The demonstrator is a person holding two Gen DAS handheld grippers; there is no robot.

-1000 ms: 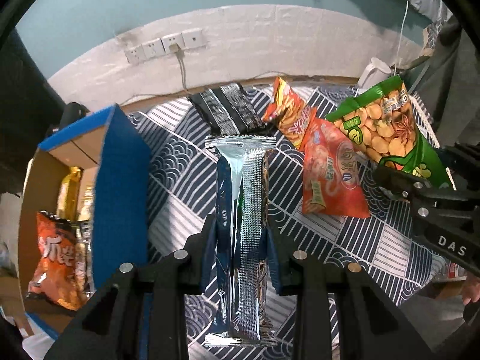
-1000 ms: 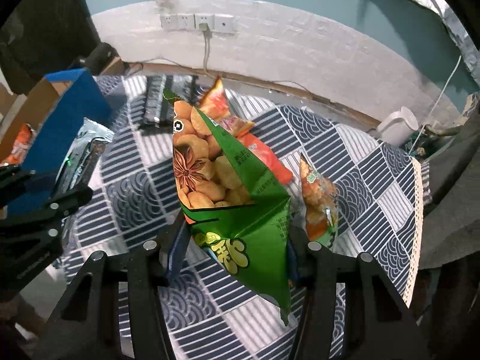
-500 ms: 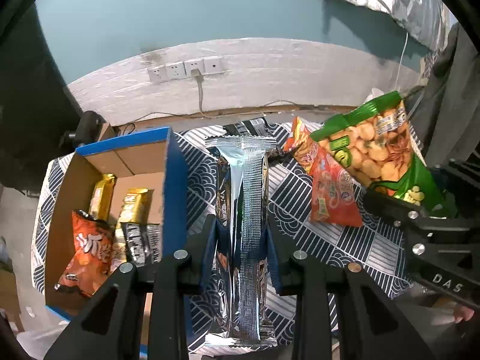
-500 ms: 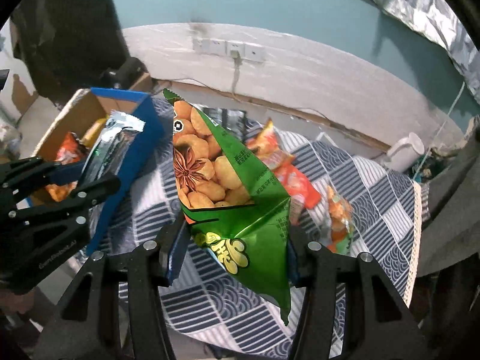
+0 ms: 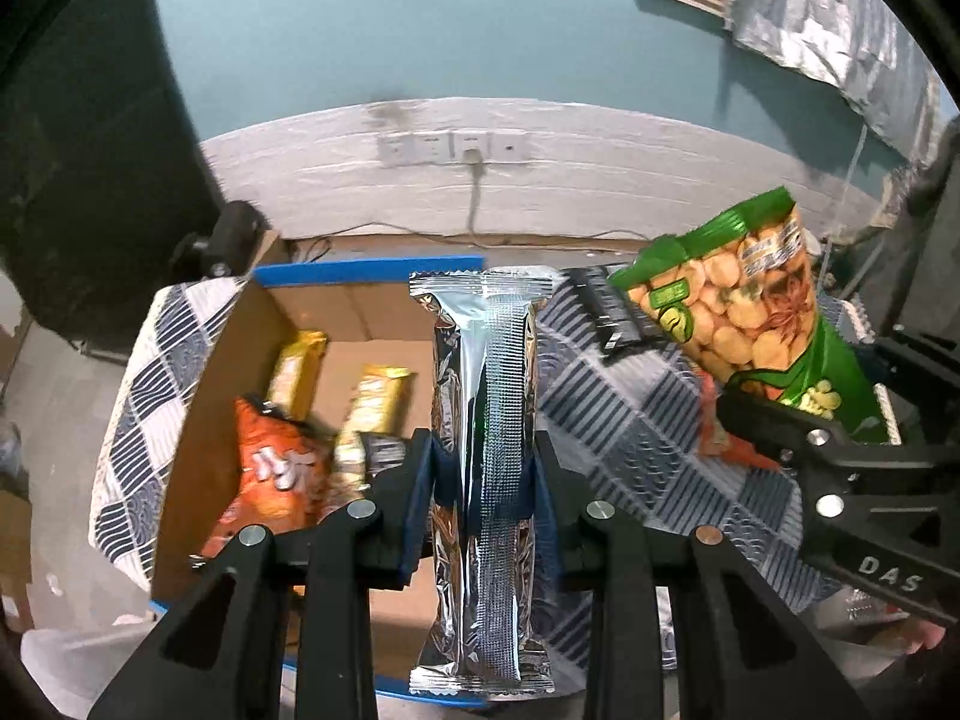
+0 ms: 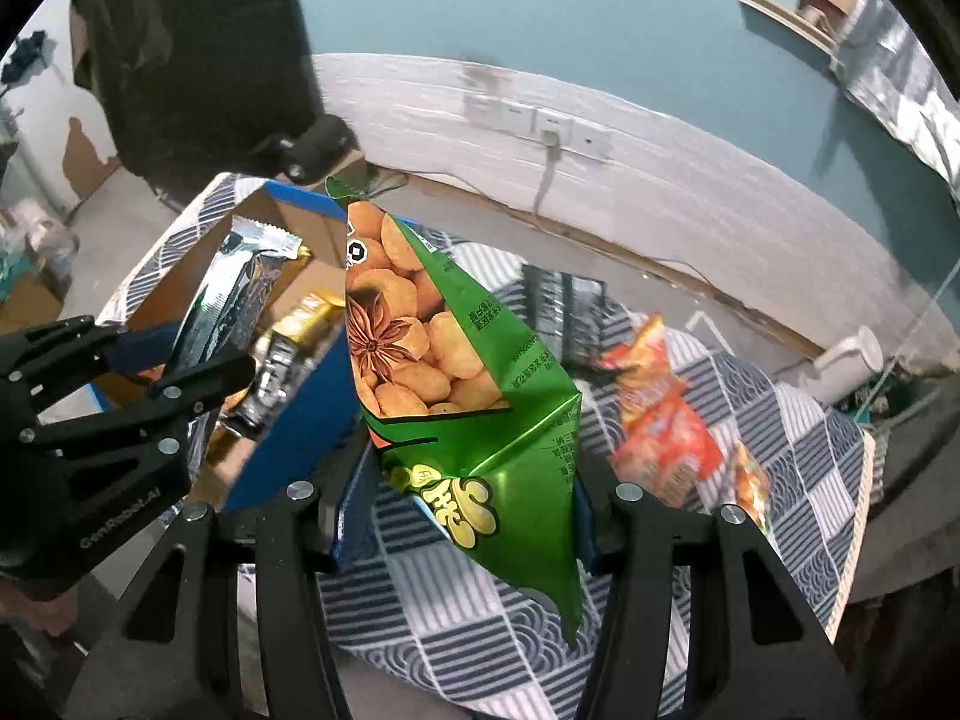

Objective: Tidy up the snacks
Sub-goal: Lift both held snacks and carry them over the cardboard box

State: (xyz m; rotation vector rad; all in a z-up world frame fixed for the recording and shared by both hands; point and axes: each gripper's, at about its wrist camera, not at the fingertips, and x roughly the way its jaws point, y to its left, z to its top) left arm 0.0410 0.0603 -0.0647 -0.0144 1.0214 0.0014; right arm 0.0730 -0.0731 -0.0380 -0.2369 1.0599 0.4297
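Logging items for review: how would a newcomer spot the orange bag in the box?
Find the blue-edged cardboard box on the checked tablecloth. Inside, nearest its left wall, lies the orange bag; its neighbours are narrow gold packets, while it is wide, crumpled, with white lettering.

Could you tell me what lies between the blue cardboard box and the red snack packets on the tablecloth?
In the right wrist view, the green peanut bag, clamped in the right gripper, hangs between the box and the red packets.

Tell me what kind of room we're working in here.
Probably a lived-in home or workshop room: a teal wall with wall sockets, a table under a patterned cloth, and a cardboard box for snacks.
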